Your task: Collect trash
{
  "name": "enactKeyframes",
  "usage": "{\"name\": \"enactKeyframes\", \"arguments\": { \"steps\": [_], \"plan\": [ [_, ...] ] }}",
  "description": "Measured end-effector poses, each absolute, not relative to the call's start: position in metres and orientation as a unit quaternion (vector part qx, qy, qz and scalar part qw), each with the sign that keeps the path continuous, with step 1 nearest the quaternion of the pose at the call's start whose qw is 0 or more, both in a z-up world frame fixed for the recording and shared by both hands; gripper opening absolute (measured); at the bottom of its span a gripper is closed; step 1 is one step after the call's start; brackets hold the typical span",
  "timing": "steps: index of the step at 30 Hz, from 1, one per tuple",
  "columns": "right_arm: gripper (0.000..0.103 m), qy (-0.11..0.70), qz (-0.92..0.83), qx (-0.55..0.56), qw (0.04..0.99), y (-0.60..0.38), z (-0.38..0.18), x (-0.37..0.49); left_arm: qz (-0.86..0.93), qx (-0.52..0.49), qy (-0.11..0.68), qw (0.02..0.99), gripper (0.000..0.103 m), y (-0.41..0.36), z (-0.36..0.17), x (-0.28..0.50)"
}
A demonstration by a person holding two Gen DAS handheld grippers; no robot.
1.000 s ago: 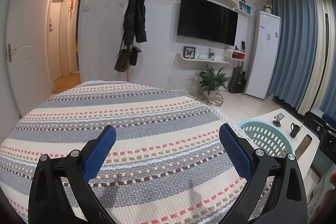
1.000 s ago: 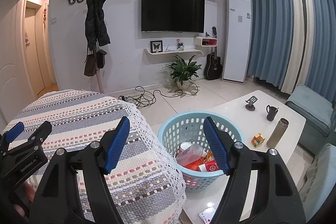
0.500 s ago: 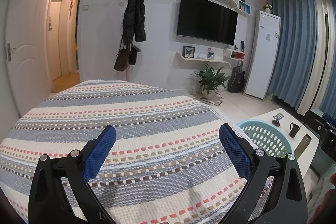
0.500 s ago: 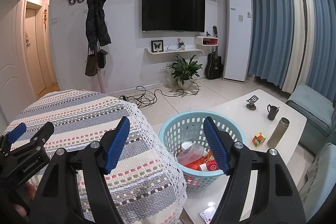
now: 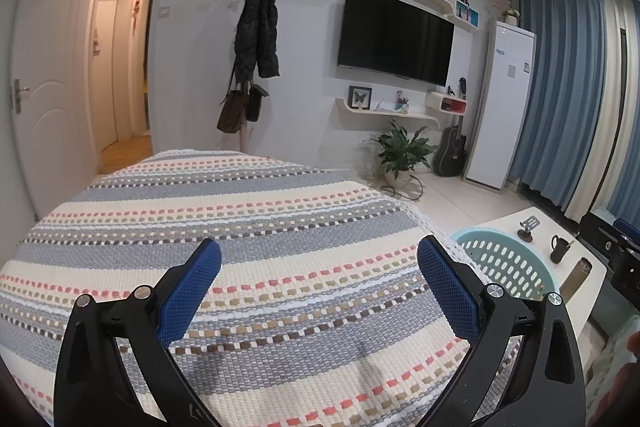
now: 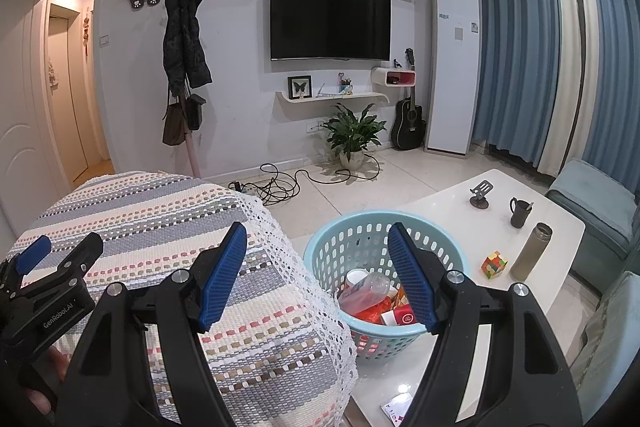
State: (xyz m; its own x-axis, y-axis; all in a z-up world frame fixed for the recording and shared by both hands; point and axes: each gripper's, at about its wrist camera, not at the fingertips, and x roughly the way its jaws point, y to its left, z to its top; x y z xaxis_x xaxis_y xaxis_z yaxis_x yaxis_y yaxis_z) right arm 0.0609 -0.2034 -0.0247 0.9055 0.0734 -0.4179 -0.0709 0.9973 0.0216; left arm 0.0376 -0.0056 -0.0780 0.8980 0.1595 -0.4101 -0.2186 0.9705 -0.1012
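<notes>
Since trash (image 6: 374,301) already sits in blue basket (image 6: 352,241), lower centre of right view, on white surface (image 6: 452,211), collection looks near done. Right claw (image 6: 316,277) spread, empty, above basket; left claw (image 5: 318,285) spread over striped cover (image 5: 240,203). Legible: "GenRobot.AI".

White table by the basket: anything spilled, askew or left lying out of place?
Nothing spilled. The basket stands upright with trash inside. One small printed paper scrap lies loose on the white table at its near edge, outside the basket.
</notes>
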Motion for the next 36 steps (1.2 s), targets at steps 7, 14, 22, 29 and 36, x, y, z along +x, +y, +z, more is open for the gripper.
{"name": "enactKeyframes", "arguments": {
  "steps": [7, 14, 22, 29, 36],
  "plan": [
    [0.07, 0.215, 0.037, 0.003, 0.976, -0.2034, -0.0249, 0.061, 0.097, -0.075, 0.205, 0.971, 0.095, -0.0046, -0.0781, 0.0382],
    [0.07, 0.218, 0.038, 0.004, 0.975, -0.2042, -0.0272, 0.0621, 0.099, -0.074, 0.204, 0.971, 0.095, -0.0054, -0.0777, 0.0374],
    [0.07, 0.222, 0.04, 0.005, 0.974, -0.2054, -0.0317, 0.0634, 0.098, -0.071, 0.203, 0.972, 0.095, -0.008, -0.0773, 0.037],
    [0.07, 0.223, 0.041, 0.003, 0.974, -0.204, -0.0329, 0.0641, 0.098, -0.071, 0.203, 0.972, 0.095, -0.0079, -0.0773, 0.037],
    [0.07, 0.223, 0.042, 0.002, 0.974, -0.2021, -0.0332, 0.0645, 0.099, -0.068, 0.207, 0.971, 0.095, -0.011, -0.0782, 0.0375]
  ]
}}
